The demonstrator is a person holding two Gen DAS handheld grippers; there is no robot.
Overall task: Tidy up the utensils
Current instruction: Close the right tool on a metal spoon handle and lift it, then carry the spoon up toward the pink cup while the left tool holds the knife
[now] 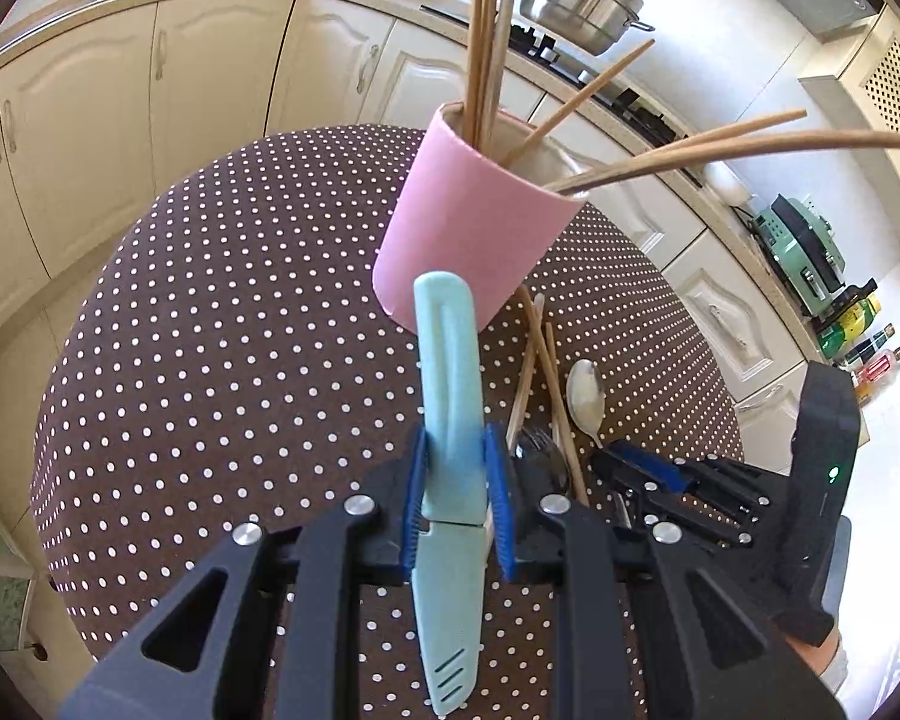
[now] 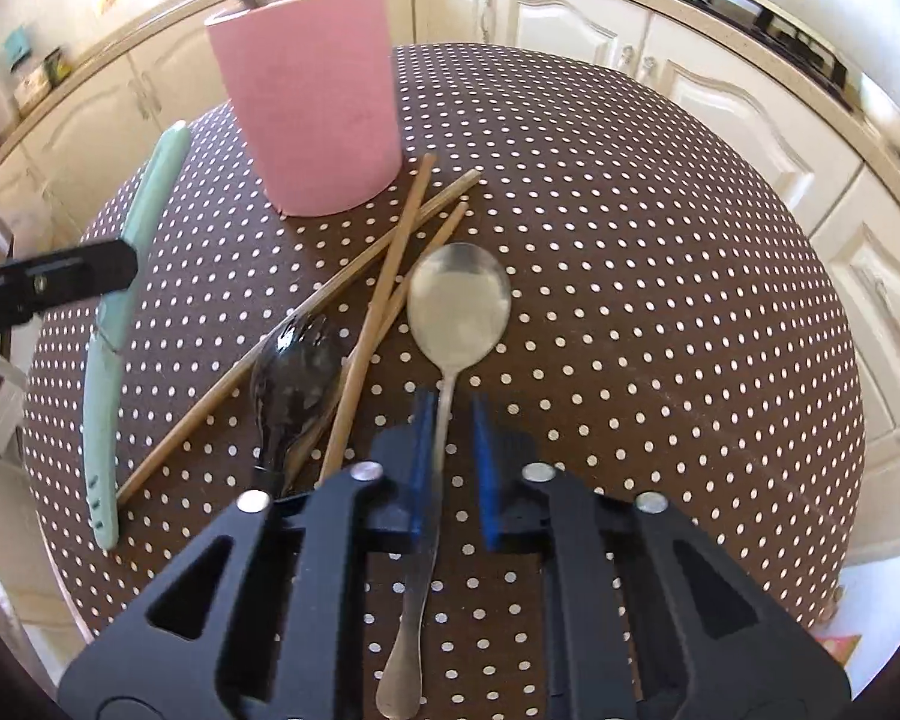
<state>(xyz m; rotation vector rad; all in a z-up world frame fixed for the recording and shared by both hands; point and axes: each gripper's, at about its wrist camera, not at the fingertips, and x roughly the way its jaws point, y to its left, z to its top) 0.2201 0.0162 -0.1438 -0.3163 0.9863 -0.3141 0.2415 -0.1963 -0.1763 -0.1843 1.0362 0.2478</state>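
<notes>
The pale teal plastic-sheathed knife [image 1: 450,420] is clamped in the left gripper [image 1: 456,480], blue pads pressing its sides just forward of the seam between sheath and handle. It points toward 12 o'clock in the left wrist view, its tip in front of the base of the pink cylindrical utensil cup [image 1: 468,222]. It looks light and stiff; smooth plastic could slide between the pads, so a hold near the seam, close to its balance, seems sound — the long sheathed end may still swing if tilted fast.

The polished steel spoon [image 2: 450,324] lies with its thin handle between the pads of the right gripper [image 2: 453,450], bowl toward 12 o'clock. The frame shows a gap on the right-hand pad's side, so a firm pinch cannot be confirmed from it, though the jaws are judged to be all but fully closed. A narrow, slick metal stem is likely to twist; a grip nearer the neck would probably steady the heavier bowl.

At 10 o'clock from the spoon lie three wooden chopsticks [image 2: 390,276], crossed, and a dark glossy spoon [image 2: 294,372] — both on the brown white-dotted tablecloth [image 2: 660,300]. The cup already holds several chopsticks [image 1: 492,30] leaning outward.
</notes>
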